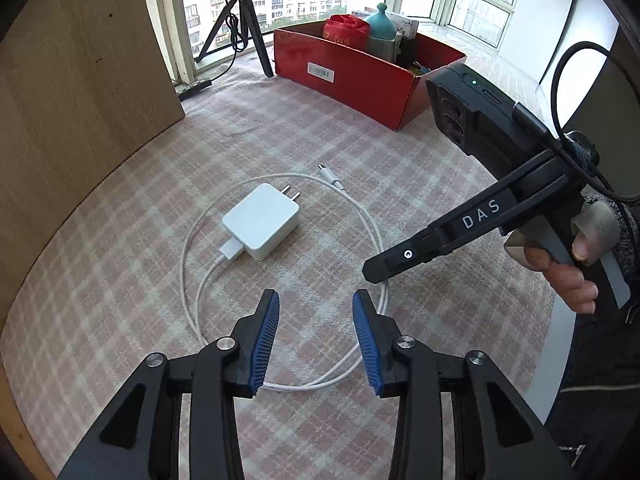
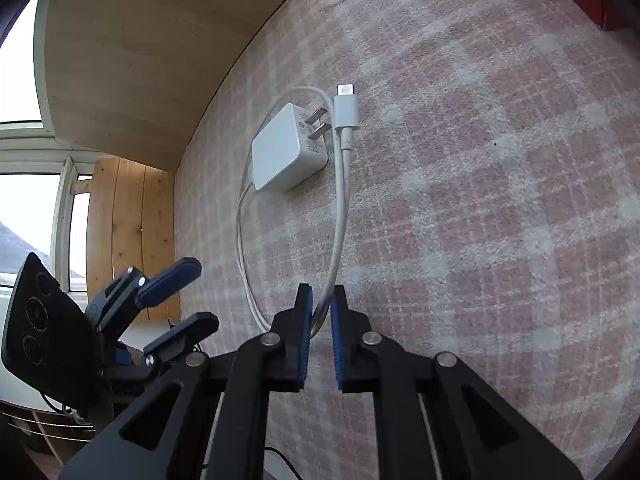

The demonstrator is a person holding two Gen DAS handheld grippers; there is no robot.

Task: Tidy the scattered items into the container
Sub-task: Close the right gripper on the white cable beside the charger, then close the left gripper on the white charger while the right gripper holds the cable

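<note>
Smooth matt white plastic charger (image 1: 262,220), rubbery white cable (image 2: 340,216); woven checked cloth (image 1: 120,280) looks rough; glossy red cardboard box (image 1: 360,80).

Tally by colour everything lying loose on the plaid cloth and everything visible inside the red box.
White: 2, the charger and its cable, on the cloth
Red: 1, the pouch, in the red box
Teal: 1, the bottle, in the box
Total: 4; other box contents are too hidden to count.
</note>
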